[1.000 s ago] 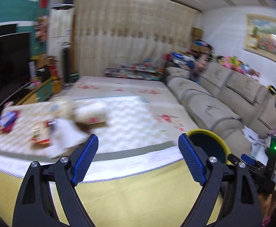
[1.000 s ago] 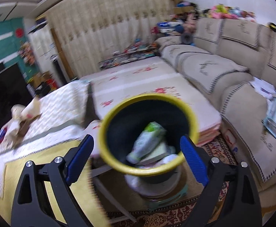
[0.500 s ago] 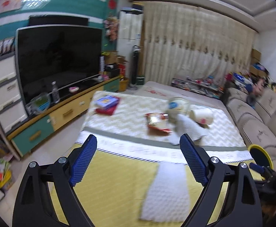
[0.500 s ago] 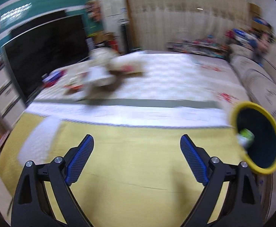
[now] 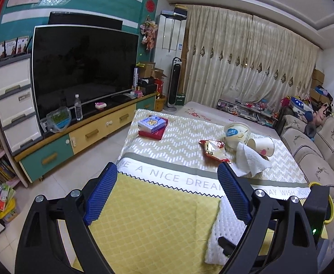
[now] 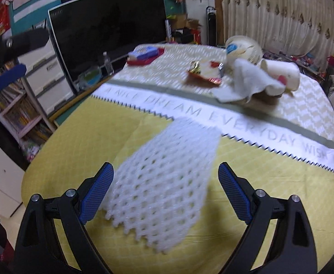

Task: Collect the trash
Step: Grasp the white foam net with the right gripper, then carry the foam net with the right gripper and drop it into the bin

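Right gripper is spread wide, empty, over foam net; left gripper likewise. Flimsy net could be pinched shallow and dropped.

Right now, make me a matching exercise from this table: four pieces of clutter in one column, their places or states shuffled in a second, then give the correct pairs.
Things:
1. white foam mesh sleeve
2. red crinkled snack wrapper
3. white paper cup with red heart
4. blue box on red book

Places or states:
A. tipped on its side
B. far corner nearest the television
C. flat on the yellow cloth, before the right gripper
D. beside the cream tub

Pairs: 1-C, 2-D, 3-A, 4-B
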Demonstrator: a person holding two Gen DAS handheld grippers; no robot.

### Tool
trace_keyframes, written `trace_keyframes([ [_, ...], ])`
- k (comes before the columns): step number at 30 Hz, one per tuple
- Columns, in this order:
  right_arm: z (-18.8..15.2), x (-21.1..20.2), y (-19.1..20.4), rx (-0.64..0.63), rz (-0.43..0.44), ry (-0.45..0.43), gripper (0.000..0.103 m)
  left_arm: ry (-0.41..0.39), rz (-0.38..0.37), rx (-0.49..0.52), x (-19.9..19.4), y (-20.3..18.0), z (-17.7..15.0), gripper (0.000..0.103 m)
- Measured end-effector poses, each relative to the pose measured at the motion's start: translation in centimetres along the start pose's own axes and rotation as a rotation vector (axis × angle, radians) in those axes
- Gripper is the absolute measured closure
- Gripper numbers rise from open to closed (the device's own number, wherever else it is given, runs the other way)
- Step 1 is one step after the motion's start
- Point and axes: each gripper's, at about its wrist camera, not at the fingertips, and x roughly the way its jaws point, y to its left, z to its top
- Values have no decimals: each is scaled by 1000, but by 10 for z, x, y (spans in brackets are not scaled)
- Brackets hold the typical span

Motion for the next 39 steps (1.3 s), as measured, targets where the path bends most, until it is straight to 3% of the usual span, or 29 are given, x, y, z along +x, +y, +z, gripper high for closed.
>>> trace_keyframes([
  [4,-5,4,0,2,-23,18,15,20,-11,-1,7,-3,-5,15],
  [10,-9,5,-4,13,-21,17,32,29,-20,12,12,-12,-9,15],
  [13,-11,3,-2,10,-7,7,47,32,-18,13,14,-13,-10,15],
  [15,-11,1,-3,10,6,1,68,33,-17,12,14,-14,-9,15],
  [17,-10,-1,-6,19,11,-5,80,33,-18,13,14,-14,-9,15],
  [26,-11,-11,-45,74,-93,-34,82,52,-33,17,21,-22,-15,15],
  [31,-14,-24,-88,145,-147,-37,82,65,-41,36,26,-33,-17,15],
  [39,-23,-83,-190,283,-323,-123,82,79,-67,66,34,-59,-17,15],
])
